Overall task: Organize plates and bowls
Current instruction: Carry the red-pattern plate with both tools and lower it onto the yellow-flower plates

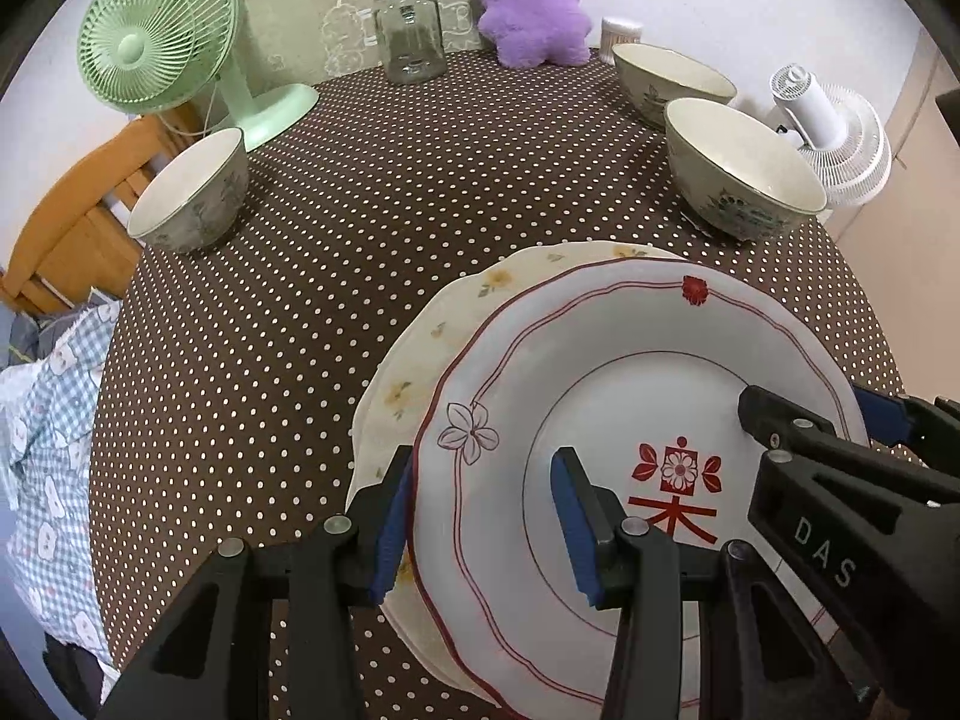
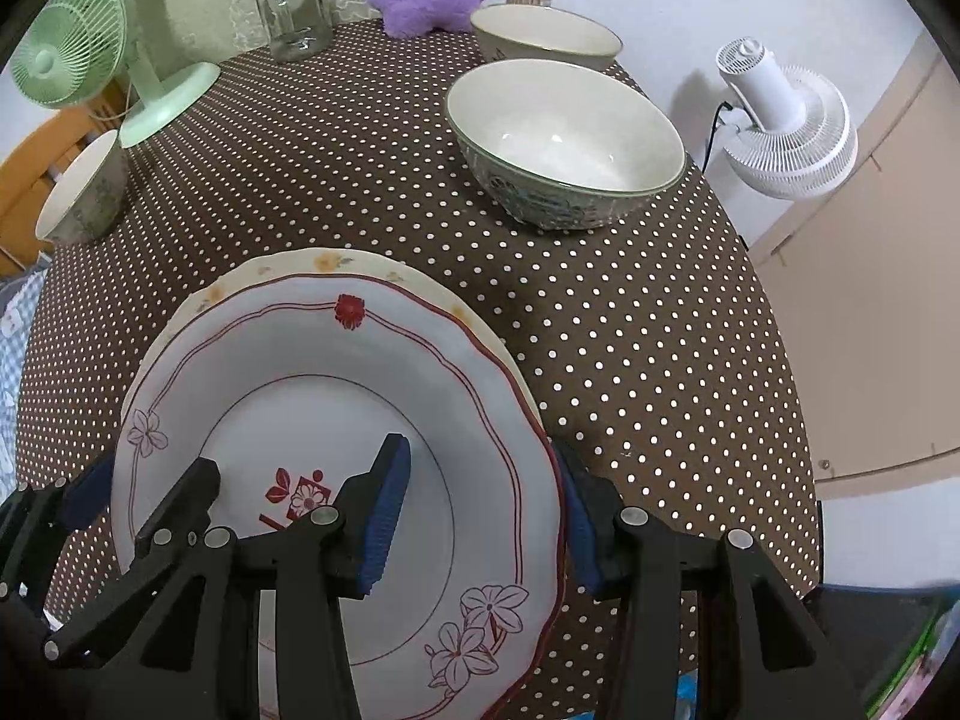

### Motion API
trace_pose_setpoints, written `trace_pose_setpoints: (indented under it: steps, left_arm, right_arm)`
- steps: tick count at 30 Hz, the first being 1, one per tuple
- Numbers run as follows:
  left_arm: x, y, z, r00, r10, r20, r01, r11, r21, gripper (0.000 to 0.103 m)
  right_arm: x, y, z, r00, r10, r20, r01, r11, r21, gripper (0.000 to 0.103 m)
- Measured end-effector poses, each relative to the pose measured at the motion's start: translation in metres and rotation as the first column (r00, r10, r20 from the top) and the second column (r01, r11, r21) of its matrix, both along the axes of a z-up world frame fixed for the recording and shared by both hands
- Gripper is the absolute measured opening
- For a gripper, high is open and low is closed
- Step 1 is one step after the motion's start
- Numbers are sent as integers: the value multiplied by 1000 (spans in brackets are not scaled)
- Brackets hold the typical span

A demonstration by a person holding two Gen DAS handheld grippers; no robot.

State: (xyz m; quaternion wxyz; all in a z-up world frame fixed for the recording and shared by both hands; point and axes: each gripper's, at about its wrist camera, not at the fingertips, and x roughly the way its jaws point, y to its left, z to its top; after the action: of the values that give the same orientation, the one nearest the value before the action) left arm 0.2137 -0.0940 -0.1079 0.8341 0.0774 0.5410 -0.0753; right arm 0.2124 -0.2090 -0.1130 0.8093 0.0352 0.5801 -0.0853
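Observation:
A white plate with red flowers and a red line (image 1: 600, 360) (image 2: 336, 408) sits just over a cream plate with yellow flowers (image 1: 432, 348) (image 2: 300, 264) on the dotted brown tablecloth. My left gripper (image 1: 483, 456) (image 2: 144, 474) is shut on the white plate's left rim. On the opposite rim my right gripper (image 2: 480, 450) (image 1: 810, 414) is shut too. Whether the two plates touch is hidden. Three patterned bowls stand apart: one at the left (image 1: 192, 192) (image 2: 78, 192) and two at the right (image 1: 744, 162) (image 2: 564, 126), (image 1: 672, 75) (image 2: 546, 30).
At the back stand a green fan (image 1: 156, 30), a glass jar (image 1: 408, 30) and a purple plush toy (image 1: 528, 0). A white fan (image 1: 834, 132) stands off the table's right edge. A wooden chair (image 1: 66, 210) and checked cloth (image 1: 54, 420) are at the left.

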Motion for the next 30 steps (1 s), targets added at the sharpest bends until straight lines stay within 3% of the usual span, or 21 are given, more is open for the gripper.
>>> trace_pose_setpoints:
  steps: [8, 20, 30]
  left_arm:
    - [6, -11, -6, 1000, -9, 1, 9, 1000, 16, 46]
    - [2, -22, -12, 996, -40, 74, 29, 990, 138, 47]
    - [6, -20, -11, 998, -47, 44, 43, 996, 83, 68]
  right_arm:
    - [4, -11, -5, 1000, -9, -9, 9, 1000, 5, 51]
    - [5, -10, -15, 1000, 7, -16, -6, 999, 35, 51]
    - [-6, -14, -5, 1000, 11, 0, -10, 996, 84, 51]
